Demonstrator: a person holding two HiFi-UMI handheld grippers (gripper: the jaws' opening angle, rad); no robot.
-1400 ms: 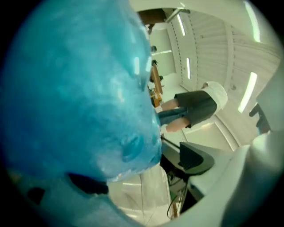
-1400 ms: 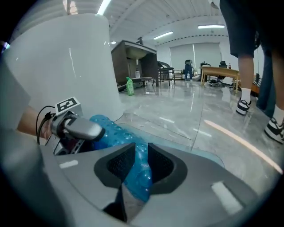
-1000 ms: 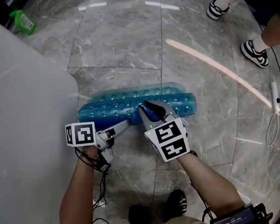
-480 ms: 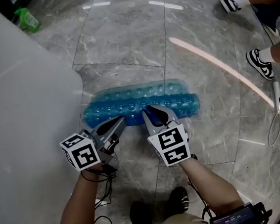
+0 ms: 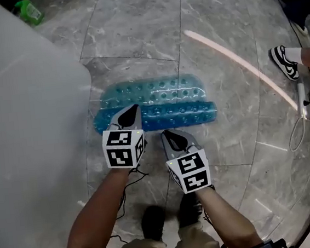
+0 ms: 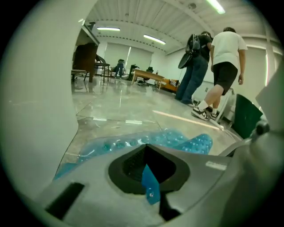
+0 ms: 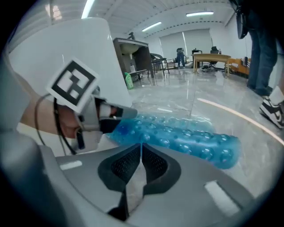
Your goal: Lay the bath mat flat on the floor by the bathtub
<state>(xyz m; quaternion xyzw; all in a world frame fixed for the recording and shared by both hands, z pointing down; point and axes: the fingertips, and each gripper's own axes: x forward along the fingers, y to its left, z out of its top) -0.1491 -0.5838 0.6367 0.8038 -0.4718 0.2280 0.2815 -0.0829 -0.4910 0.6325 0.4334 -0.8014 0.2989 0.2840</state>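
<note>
The blue bubbled bath mat (image 5: 158,106) lies on the grey floor beside the white bathtub (image 5: 26,106), its near strip folded over on itself. My left gripper (image 5: 129,111) is shut on the mat's left near edge. In the left gripper view a blue sliver of mat (image 6: 150,188) sits pinched between the jaws of that gripper (image 6: 146,148). My right gripper (image 5: 171,134) hovers just short of the mat's near edge, shut, with nothing between its jaws. In the right gripper view that gripper (image 7: 141,145) faces the mat (image 7: 177,135), and the left gripper (image 7: 126,113) touches the mat's left end.
A green bottle (image 5: 27,10) stands on the floor past the tub. A person's shoe (image 5: 283,60) and a white cable (image 5: 301,127) are at the right. My own feet (image 5: 154,220) stand behind the grippers. People (image 6: 222,66) stand farther off.
The left gripper has gone from open beside the mat to shut on its left near edge. The right gripper has let go of the mat and drawn back toward me.
</note>
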